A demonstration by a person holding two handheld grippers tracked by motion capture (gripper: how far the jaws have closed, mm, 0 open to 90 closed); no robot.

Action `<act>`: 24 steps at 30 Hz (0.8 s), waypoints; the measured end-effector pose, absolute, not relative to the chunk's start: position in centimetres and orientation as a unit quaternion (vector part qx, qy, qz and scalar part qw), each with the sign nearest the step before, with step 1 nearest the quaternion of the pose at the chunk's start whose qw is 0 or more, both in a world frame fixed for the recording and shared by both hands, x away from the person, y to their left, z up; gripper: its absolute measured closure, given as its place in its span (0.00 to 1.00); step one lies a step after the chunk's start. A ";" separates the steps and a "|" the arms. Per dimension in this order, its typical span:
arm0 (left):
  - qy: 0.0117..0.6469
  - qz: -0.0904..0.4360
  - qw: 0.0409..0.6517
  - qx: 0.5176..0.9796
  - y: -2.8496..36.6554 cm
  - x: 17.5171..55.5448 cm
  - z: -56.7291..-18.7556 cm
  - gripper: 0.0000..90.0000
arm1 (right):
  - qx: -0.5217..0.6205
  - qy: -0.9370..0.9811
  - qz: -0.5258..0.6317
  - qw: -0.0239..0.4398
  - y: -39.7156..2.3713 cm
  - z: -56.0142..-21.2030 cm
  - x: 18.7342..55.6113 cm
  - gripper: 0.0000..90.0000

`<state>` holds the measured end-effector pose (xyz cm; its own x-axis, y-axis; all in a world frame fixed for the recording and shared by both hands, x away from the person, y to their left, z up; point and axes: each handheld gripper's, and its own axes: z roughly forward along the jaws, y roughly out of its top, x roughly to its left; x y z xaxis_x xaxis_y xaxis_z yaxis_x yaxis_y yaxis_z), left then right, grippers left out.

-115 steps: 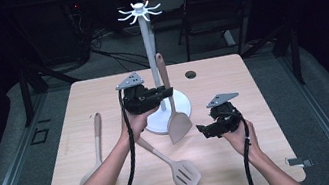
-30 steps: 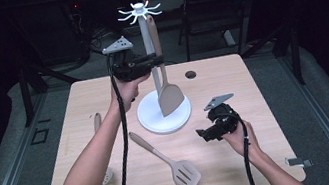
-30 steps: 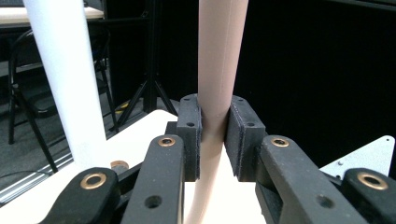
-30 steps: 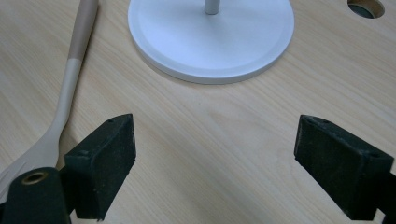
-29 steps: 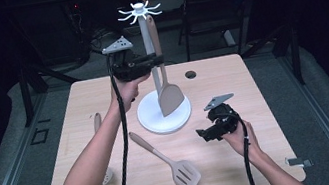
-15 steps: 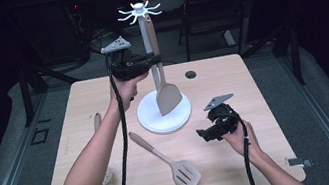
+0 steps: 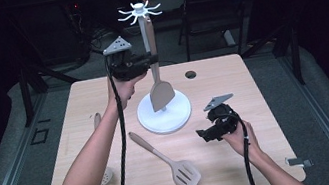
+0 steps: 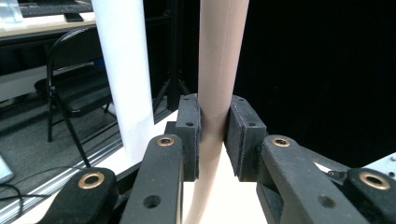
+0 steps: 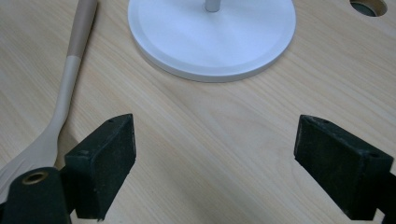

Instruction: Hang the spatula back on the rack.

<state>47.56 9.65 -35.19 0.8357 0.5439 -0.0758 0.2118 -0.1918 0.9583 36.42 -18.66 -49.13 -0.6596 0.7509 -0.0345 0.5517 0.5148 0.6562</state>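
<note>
One spatula [image 7: 160, 85] is being lifted beside the white stand's pole [image 7: 146, 50], clenched in the left gripper [image 7: 147, 62] and not yet hooked, while the slotted turner [image 7: 166, 160] is waiting on the table [image 7: 253, 88] near the spread-jawed right gripper [image 7: 203, 134].

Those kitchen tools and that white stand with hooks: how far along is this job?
No tool clearly hangs on the white stand unaided yet. In hand: the left gripper is shut on the solid spatula, holding it upright beside the post, near the hooks. Left: the slotted spatula and a spoon lie on the table; the right gripper waits open.
</note>
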 end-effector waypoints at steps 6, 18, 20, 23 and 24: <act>0.247 0.161 0.578 0.761 9.6 47.5 -35.1 0.83 | 0.382 0.855 0.313 0.157 -18.6 -49.2 36.4 0.14; 0.254 0.163 0.579 0.757 9.8 47.4 -35.3 0.78 | 0.380 0.857 0.311 0.157 -18.6 -49.2 36.4 0.14; 0.257 0.155 0.584 0.754 10.0 47.4 -35.4 0.77 | 0.379 0.858 0.310 0.157 -18.6 -49.2 36.4 0.14; 0.267 0.154 0.580 0.754 10.3 47.3 -35.6 0.68 | 0.378 0.858 0.312 0.156 -18.6 -49.2 36.4 0.14; 0.273 0.155 0.575 0.756 10.4 47.3 -35.7 0.64 | 0.377 0.858 0.310 0.158 -18.6 -49.2 36.4 0.14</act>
<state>47.26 10.43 -35.70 0.8032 0.5904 -0.0794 0.2346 -0.1909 0.9532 36.38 -18.64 -49.16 -0.6660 0.7450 -0.0375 0.5490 0.5235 0.6516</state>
